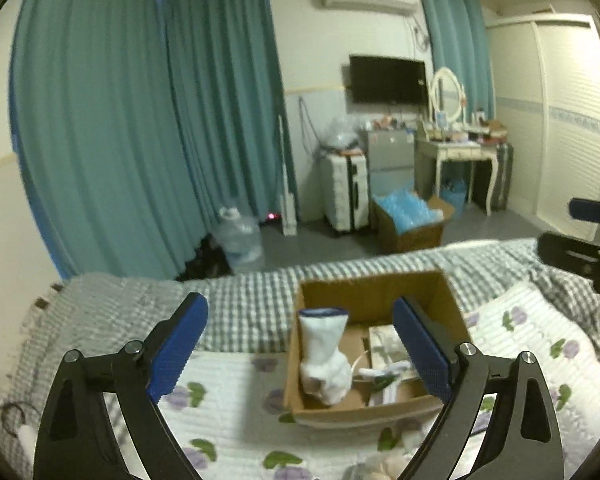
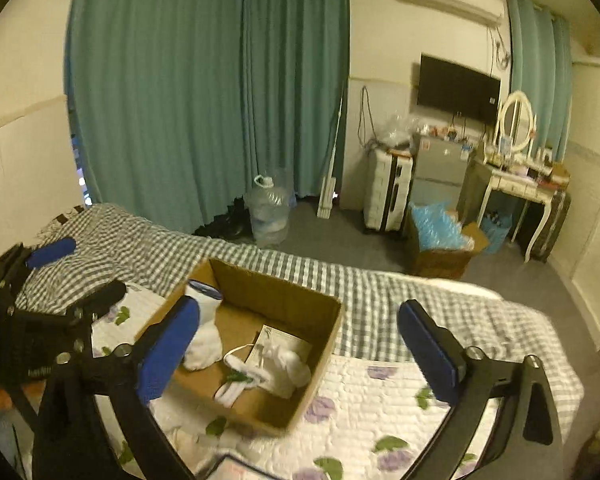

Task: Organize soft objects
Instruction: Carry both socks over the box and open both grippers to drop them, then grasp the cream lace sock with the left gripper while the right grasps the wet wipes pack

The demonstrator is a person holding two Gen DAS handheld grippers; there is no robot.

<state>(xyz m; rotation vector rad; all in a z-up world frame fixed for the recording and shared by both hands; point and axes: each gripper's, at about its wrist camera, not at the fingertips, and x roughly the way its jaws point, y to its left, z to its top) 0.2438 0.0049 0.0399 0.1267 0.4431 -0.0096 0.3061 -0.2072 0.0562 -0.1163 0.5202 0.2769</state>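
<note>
An open cardboard box [image 1: 380, 288] sits on the bed, also in the right wrist view [image 2: 284, 292]. A white sock with a blue cuff [image 1: 325, 354] leans against the box's left inner wall [image 2: 204, 332]. More white socks [image 2: 288, 368] and a paper card [image 2: 280, 342] lie on the box floor. My left gripper [image 1: 300, 344] is open and empty, held above the near side of the box. My right gripper [image 2: 300, 348] is open and empty, over the box's right part. The left gripper [image 2: 52, 256] shows at the left edge of the right wrist view.
The bed has a white floral quilt [image 1: 236, 424] and a grey checked sheet [image 1: 252, 300]. Soft items [image 1: 384, 466] lie at the quilt's near edge. Beyond the bed stand a water jug [image 1: 240, 236], a suitcase [image 1: 346, 192], a box of blue packets [image 1: 412, 216] and a dressing table [image 1: 460, 152].
</note>
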